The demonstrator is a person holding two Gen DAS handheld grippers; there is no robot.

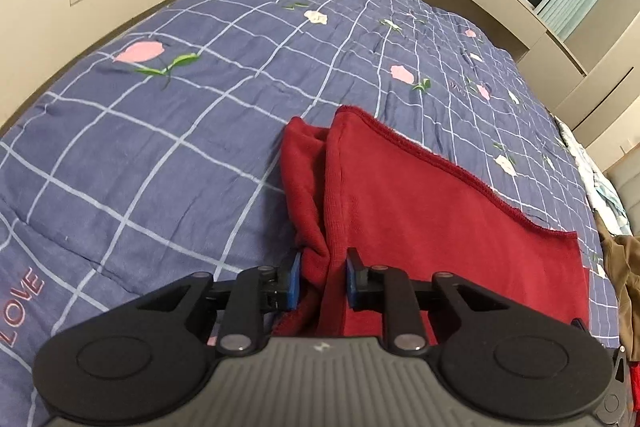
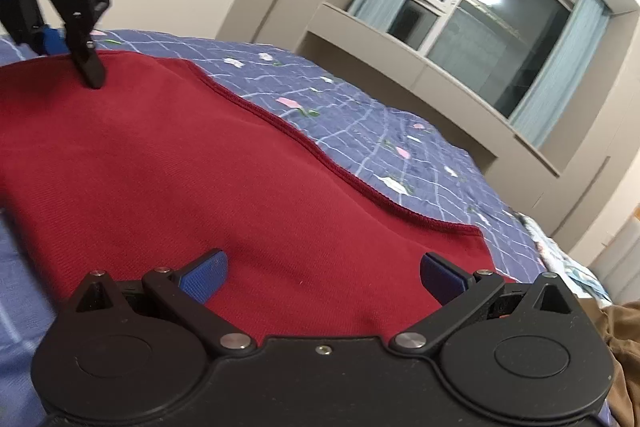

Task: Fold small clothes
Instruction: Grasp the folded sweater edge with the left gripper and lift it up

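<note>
A dark red knitted garment point(image 1: 420, 207) lies spread on a blue checked quilt point(image 1: 160, 147) with pink flowers. Its left side is bunched into an upright fold. My left gripper point(image 1: 324, 277) is shut on that fold, its blue pads pressing the cloth from both sides. In the right wrist view the same garment point(image 2: 200, 167) fills the middle, and the left gripper point(image 2: 70, 61) stands at its far left corner. My right gripper point(image 2: 322, 279) hovers open over the near part of the garment, with only flat cloth under its wide-set pads.
A brown cloth point(image 1: 628, 287) lies at the bed's right side and also shows as brown cloth point(image 2: 624, 347) in the right wrist view. A pale patterned cloth point(image 1: 600, 183) sits at the far right edge. Beyond the quilt point(image 2: 360, 115) are a window point(image 2: 480, 27) and cabinets.
</note>
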